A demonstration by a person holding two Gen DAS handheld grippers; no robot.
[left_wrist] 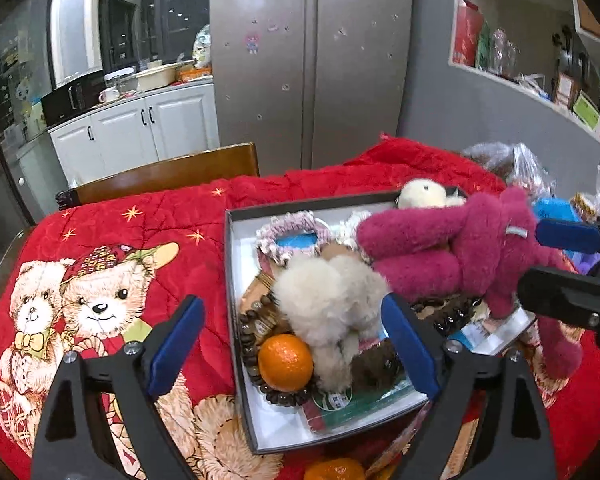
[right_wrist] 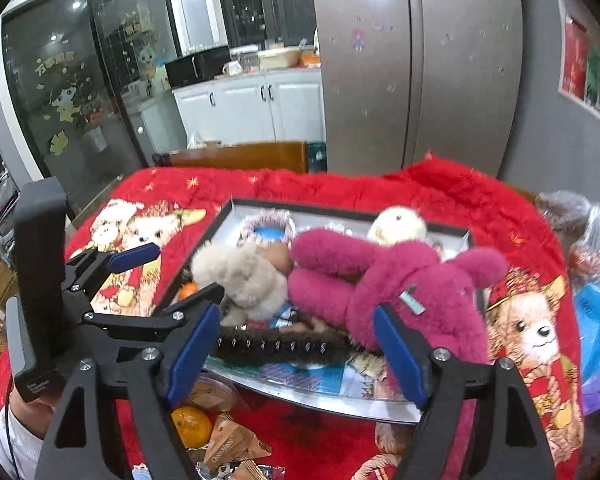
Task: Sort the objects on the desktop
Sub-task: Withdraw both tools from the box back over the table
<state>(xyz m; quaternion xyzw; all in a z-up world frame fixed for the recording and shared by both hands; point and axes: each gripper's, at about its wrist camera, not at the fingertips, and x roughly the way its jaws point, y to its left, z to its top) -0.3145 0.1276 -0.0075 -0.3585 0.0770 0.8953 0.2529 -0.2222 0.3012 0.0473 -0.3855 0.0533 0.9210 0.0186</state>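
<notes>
both grippers, left and right, hang open just above the pink plush toy lying across the box.

Fridge: a steel fridge filled the upper centre.
Cabinets: white cabinets stood left of it.
Doors: dark glass doors at left.
Wall: a grey wall with shelves, upper right.
Chair: a wooden chair at centre-left.

Second orange cut off by near frame edge. Bead string partly hidden under first orange. Magenta plush blurred, head hidden. Snack packets cropped at near edge.
</notes>
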